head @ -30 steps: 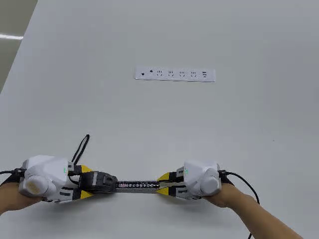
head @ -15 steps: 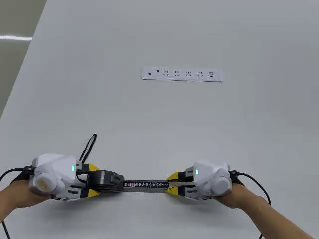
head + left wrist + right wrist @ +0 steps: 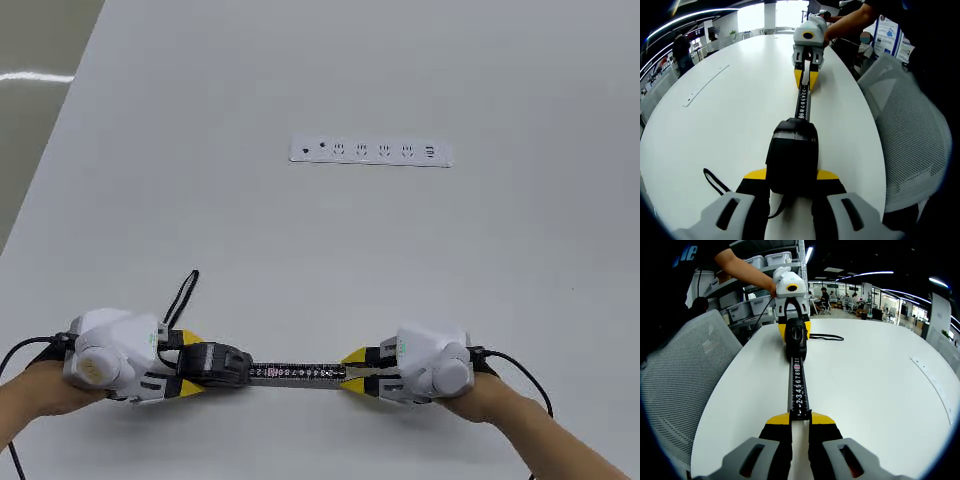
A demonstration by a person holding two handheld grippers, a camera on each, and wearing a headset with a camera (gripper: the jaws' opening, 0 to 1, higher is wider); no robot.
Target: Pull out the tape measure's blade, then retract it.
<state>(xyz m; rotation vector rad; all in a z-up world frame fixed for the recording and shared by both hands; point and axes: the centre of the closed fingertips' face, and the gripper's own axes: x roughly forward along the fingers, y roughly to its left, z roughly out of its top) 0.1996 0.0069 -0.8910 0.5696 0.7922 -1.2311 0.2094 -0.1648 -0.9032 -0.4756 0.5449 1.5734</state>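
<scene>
Near the front edge of the white table (image 3: 300, 250), the left gripper (image 3: 190, 363) is clamped around the black tape measure (image 3: 215, 365). To its right, the right gripper (image 3: 354, 371) pinches the tip of the blade (image 3: 300, 372), which runs straight between them, low over the surface. A short length is out. The right hand's travel should stay in line with the case mouth and level, so the blade neither twists nor buckles. For the return, walking the tip back under a firm pinch looks safer than letting it snap home. The strap (image 3: 183, 295) trails far-left, and the power strip (image 3: 370, 152) lies well apart.
</scene>
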